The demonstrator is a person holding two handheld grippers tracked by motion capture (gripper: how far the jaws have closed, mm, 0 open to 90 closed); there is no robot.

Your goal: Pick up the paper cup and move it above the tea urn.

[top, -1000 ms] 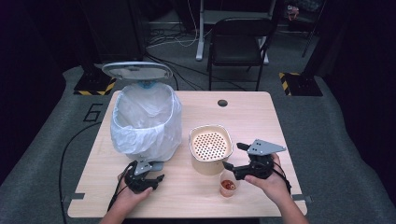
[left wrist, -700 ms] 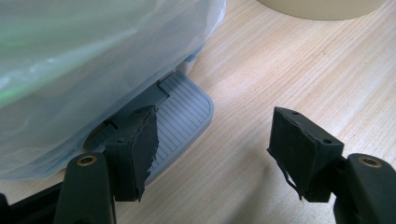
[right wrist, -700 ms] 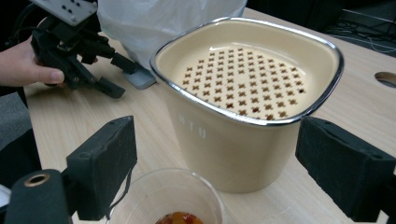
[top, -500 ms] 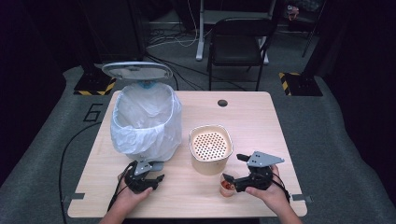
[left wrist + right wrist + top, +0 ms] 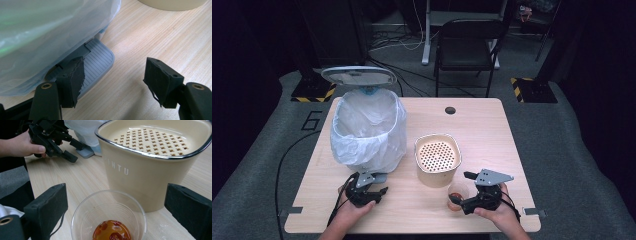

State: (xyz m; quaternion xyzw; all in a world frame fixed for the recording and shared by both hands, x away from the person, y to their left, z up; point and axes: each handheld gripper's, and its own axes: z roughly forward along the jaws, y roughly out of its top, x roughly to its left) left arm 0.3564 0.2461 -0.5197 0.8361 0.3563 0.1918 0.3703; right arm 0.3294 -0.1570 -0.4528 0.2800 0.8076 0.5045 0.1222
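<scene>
1. Light wooden table (image 5: 492, 125) on grey carpet; dark room, black chair (image 5: 467, 42) behind.
2. Right gripper (image 5: 462, 201), jaws just opening wide, straddles clear plastic cup (image 5: 457, 192) near front edge, untouched.
3. Left gripper (image 5: 379, 191), jaws apart, empty, over pedal (image 5: 98, 60) of lined bin (image 5: 367, 127).

On the desk (image 5: 492, 125) the lined bin (image 5: 368, 131) is standing at the left, its pedal (image 5: 98, 60) sticking out toward the near edge. The perforated container (image 5: 438, 159) is sitting just right of it. The cup (image 5: 456, 194) is resting just before that container, sauce (image 5: 111, 233) lying in its bottom.
</scene>
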